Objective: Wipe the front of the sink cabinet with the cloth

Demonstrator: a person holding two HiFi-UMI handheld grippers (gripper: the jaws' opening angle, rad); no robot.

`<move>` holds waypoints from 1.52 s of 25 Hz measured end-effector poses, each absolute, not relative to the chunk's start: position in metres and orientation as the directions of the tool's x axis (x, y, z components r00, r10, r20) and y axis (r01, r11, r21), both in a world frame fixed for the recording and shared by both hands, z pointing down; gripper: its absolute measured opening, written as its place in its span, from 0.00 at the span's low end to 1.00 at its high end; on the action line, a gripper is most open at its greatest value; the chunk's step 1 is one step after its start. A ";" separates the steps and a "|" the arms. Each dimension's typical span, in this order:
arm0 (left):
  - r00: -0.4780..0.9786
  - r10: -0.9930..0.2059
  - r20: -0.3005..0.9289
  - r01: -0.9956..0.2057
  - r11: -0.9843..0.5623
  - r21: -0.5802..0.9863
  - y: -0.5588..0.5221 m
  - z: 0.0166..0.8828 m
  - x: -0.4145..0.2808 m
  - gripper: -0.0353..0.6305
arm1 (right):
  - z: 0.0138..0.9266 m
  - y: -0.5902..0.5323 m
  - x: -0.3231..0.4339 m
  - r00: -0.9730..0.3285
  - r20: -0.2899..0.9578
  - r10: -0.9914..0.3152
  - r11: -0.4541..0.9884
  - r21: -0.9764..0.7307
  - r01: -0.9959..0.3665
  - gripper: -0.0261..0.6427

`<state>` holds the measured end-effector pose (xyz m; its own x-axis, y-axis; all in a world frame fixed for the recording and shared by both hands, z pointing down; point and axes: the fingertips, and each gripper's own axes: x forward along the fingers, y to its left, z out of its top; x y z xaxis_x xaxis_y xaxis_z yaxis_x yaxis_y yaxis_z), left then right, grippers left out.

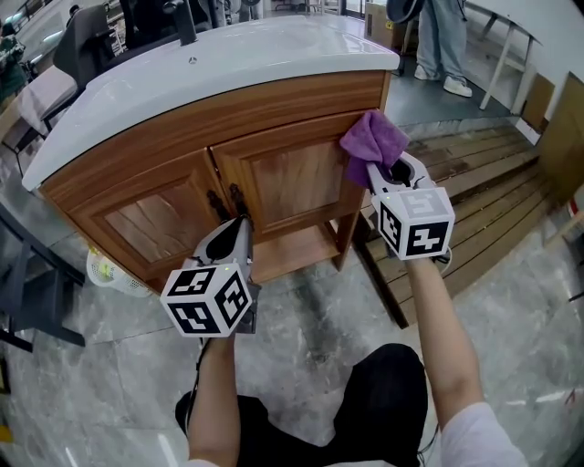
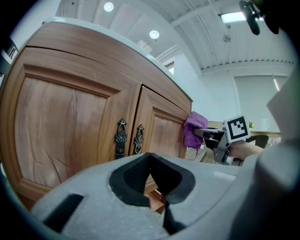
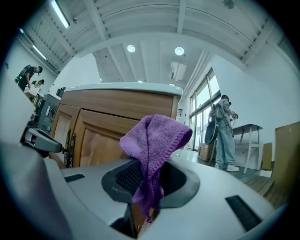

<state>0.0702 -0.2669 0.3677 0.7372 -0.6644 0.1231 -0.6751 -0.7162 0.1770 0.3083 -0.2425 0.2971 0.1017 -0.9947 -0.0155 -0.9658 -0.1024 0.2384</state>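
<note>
Cloth (image 1: 372, 141): purple, bunched, clamped in the right tool (image 1: 381, 170). The jaws are closed on its lower folds and the rest stands up above them.
Position: against the upper right corner of the sink cabinet (image 1: 274, 187) front, on the right door, just under the white sink top (image 1: 228, 64).
Left tool (image 1: 239, 230): jaws together, nothing between them, held low near the paired door handles (image 1: 224, 202).
Grey stone floor (image 1: 310, 337) below.

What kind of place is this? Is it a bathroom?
Probably not; it looks like a large workshop hall. The sink cabinet stands free beside a slatted wooden platform, under a high beamed ceiling with strip lights.
</note>
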 end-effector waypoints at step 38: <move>0.437 -0.894 0.104 -0.888 -0.410 0.209 -0.275 0.359 -0.122 0.06 | 0.322 -0.273 -0.087 -0.590 -0.040 -0.806 0.568 0.225 -0.792 0.15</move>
<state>-0.1220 -0.2755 0.3594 0.4367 -0.8936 0.1042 -0.8880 -0.4095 0.2094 -0.0870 -0.2728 0.3221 -0.5901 -0.8063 -0.0397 -0.7916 0.5683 0.2247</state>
